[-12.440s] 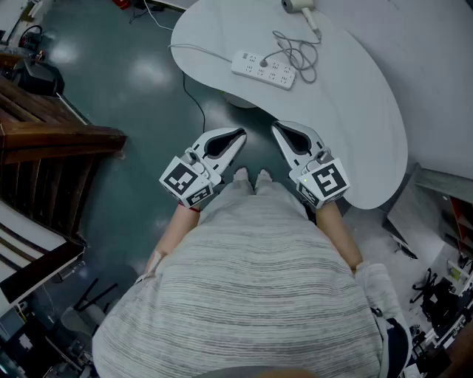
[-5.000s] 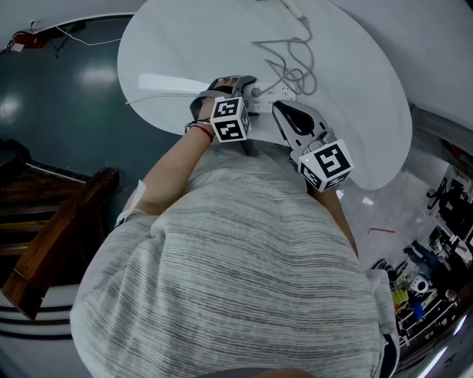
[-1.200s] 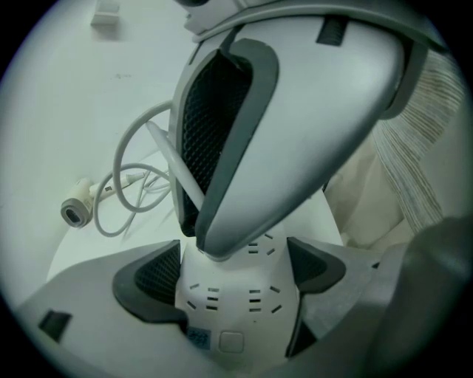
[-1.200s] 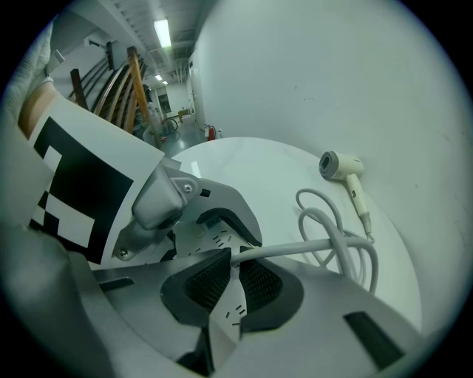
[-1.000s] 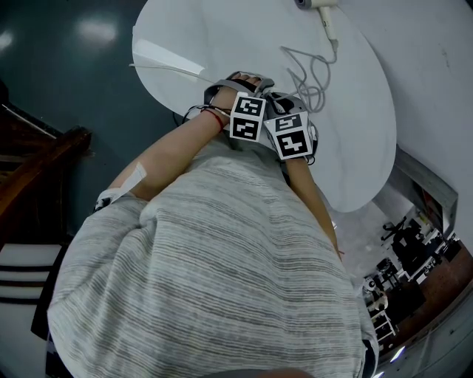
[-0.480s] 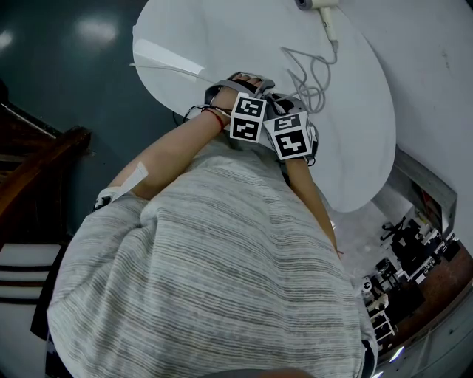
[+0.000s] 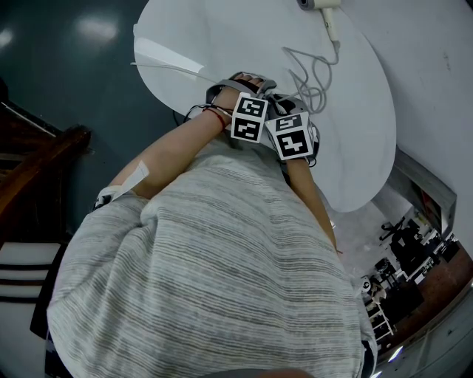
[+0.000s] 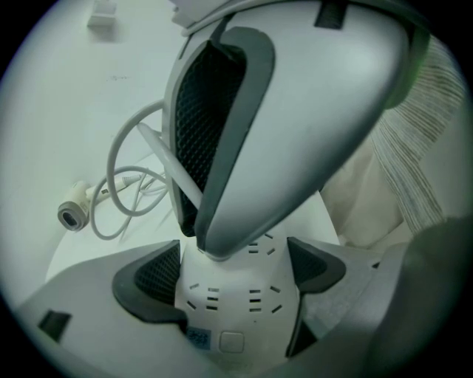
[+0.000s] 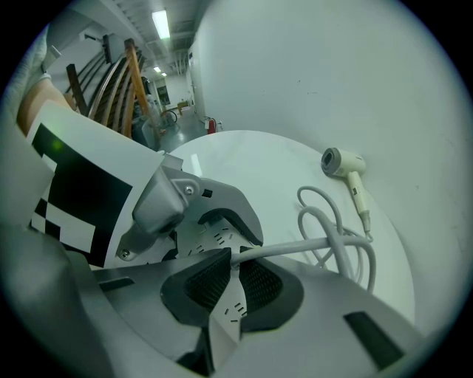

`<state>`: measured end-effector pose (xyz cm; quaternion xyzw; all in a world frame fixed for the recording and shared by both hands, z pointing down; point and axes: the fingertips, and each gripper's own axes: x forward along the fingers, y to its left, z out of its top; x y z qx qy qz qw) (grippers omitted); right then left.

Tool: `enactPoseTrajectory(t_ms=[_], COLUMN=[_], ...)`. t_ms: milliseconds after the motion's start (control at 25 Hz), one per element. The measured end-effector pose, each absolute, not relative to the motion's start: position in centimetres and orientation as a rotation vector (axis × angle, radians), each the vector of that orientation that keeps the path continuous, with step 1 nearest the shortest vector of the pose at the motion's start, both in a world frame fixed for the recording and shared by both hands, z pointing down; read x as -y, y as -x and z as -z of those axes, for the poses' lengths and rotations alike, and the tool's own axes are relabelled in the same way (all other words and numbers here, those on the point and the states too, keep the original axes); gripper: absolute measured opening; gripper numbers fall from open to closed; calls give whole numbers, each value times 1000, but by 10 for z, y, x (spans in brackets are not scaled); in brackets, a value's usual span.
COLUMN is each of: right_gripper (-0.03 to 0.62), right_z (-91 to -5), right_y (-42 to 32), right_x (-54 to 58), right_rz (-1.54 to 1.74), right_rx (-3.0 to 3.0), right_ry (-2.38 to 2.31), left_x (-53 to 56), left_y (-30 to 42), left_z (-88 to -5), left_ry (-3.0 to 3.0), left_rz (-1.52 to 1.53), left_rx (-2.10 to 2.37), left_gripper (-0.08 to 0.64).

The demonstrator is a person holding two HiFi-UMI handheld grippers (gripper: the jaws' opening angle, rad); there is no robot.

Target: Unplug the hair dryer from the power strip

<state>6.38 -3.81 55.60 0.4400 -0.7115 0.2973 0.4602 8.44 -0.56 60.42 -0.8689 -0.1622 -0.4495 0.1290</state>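
left claw (image 8: 238, 275) clamps strip (image 8: 235, 314), right claw (image 9: 235, 279) cord (image 9: 297, 247)

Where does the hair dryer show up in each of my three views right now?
Head view: hair dryer at the top edge, partly cut off, on the white table.
Left gripper view: small, at the far left.
Right gripper view: upper right.
Shared landmark: its grey coiled cord, lying beside it in every view.
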Motion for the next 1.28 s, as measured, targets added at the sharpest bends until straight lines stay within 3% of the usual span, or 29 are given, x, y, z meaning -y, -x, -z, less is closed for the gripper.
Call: enactPoseTrajectory(t_ms=[840,1280], right_gripper=[51,52], right_z=[-552,-438], right_y=[-63,-102], right_x=[36,72], right_rz=[-735,-673], right_rx=[1753,1913], right_ry=[-1081,-1330], left_x=[3,3], left_y=[-83,-83], left_z=[-605,-606], left_ry=[2514,2508], left_rz=[1311,1308], left_rx=[481,474], left_gripper=[446,446])
